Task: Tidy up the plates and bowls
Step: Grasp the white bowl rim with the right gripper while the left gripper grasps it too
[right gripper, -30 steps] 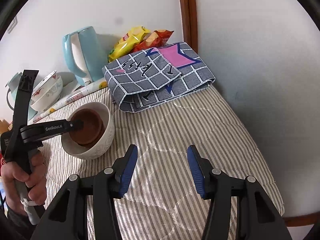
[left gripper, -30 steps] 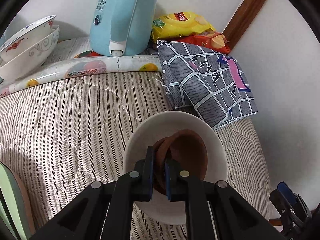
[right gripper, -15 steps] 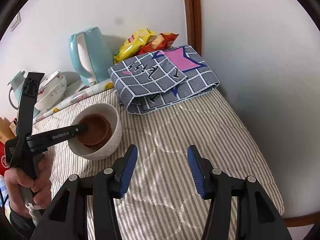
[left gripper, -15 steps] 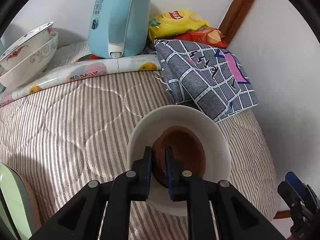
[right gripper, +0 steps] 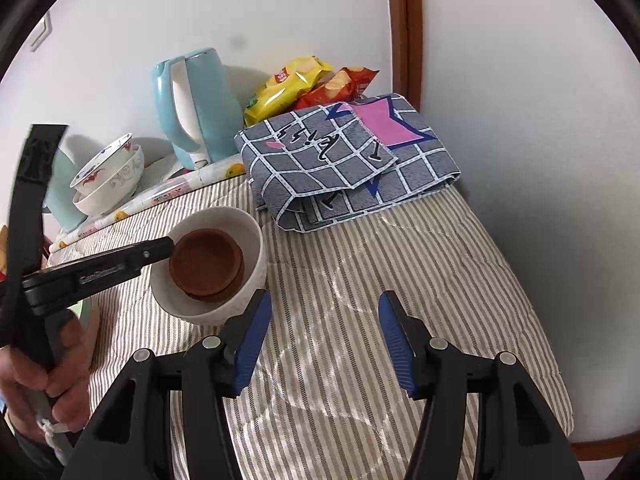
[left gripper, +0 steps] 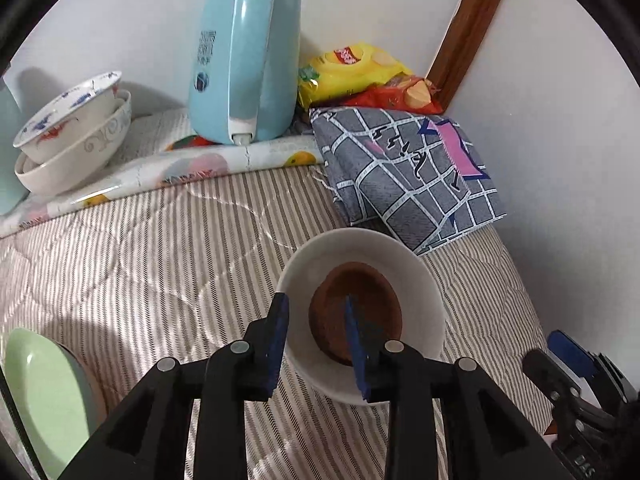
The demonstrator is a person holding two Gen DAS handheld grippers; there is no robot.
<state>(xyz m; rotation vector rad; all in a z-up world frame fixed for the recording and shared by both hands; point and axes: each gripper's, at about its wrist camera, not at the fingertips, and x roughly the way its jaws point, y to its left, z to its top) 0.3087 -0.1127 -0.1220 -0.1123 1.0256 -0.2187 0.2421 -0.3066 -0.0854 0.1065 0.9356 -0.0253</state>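
Since half a second ago the left gripper [left gripper: 316, 334] has let go of the brown dish [left gripper: 356, 316]: its blue pads, then pinched on the dish's near-left rim, now stand parted, one outside the near-left wall of the white bowl [left gripper: 424, 280] and the other over the dish, holding nothing. From the right wrist view the brown dish [right gripper: 208, 262] lies nested inside the white bowl [right gripper: 256, 248], its rim below the bowl's rim, and the left gripper's tip [right gripper: 160, 249] sits at the bowl's left edge. The bowl stands on the striped quilt [right gripper: 400, 264], just short of the folded grey checked cloth [right gripper: 344, 160] at its far right. Far left, two patterned bowls [left gripper: 72, 140] are stacked on a fruit-print mat [left gripper: 192, 168] beside the blue kettle [left gripper: 244, 60], with snack bags [left gripper: 360, 76] in the far corner against the wall. A green plate [left gripper: 40, 396] shows at the near left edge of the left wrist view. The right gripper [right gripper: 320, 340] hovers to the near right of the bowl, fingers wide apart and empty, over an open stretch of quilt that runs to the rounded edge at the right, close to the wall. To the left of the bowl, bare quilt reaches as far as the mat's edge.
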